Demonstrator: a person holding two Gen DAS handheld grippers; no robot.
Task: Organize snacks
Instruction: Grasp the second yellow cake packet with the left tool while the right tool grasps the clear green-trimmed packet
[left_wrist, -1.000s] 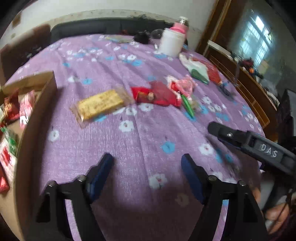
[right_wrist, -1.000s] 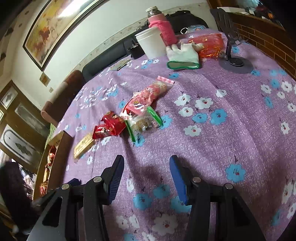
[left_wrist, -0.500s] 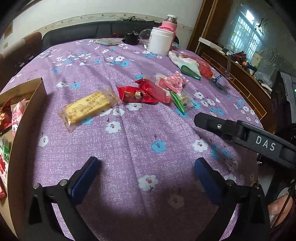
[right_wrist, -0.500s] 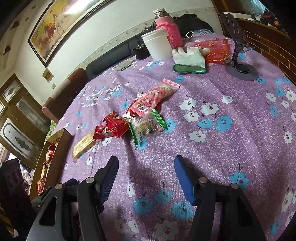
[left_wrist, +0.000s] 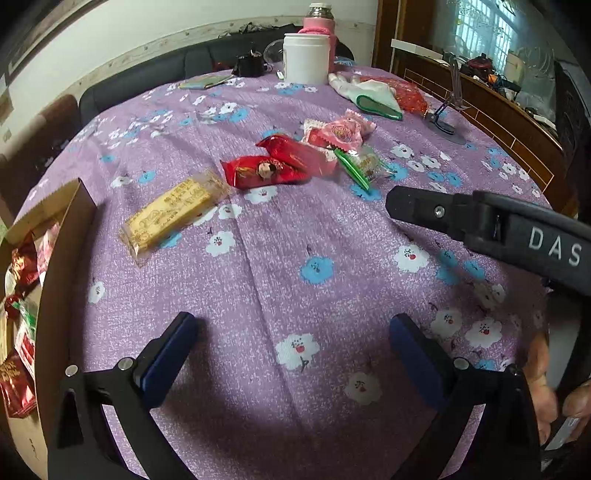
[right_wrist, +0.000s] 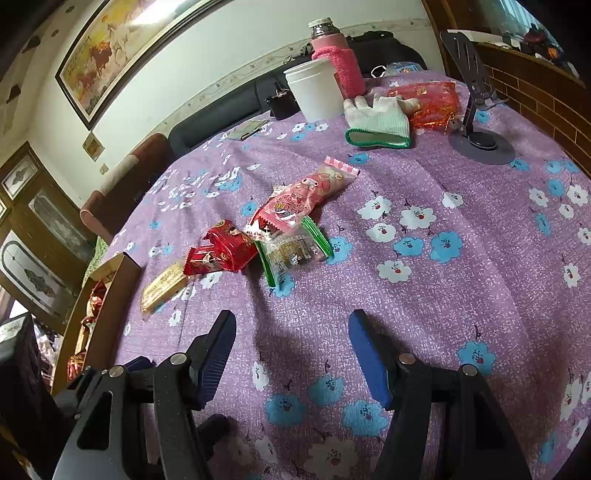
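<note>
**Both grippers spread above loose snacks on the flowered tabletop**

The left gripper (left_wrist: 291, 332) hangs over the near part of the round tabletop (left_wrist: 280, 266), which wears a purple cloth printed with white and blue flowers. Its blue-padded jaws stand wide apart with only cloth between them. The right gripper (right_wrist: 291, 347) is also spread, less widely, and pinches nothing.

The snacks lie in a loose row across the middle of the tabletop. A flat yellow bar in clear wrap (left_wrist: 173, 216) lies nearest the left edge. Just beside it sit two shiny red foil packets (left_wrist: 280, 162), touching each other. Beyond them lie a clear packet with green ends (right_wrist: 291, 249) and a pink cartoon-printed pouch (right_wrist: 306, 195), which overlaps it.

At the left edge stands an open brown cardboard box (left_wrist: 61, 258) with red and green wrapped snacks inside.

Toward the far edge stand a white plastic tub (right_wrist: 317, 92) and a white knit glove with green cuff (right_wrist: 380, 122).
</note>
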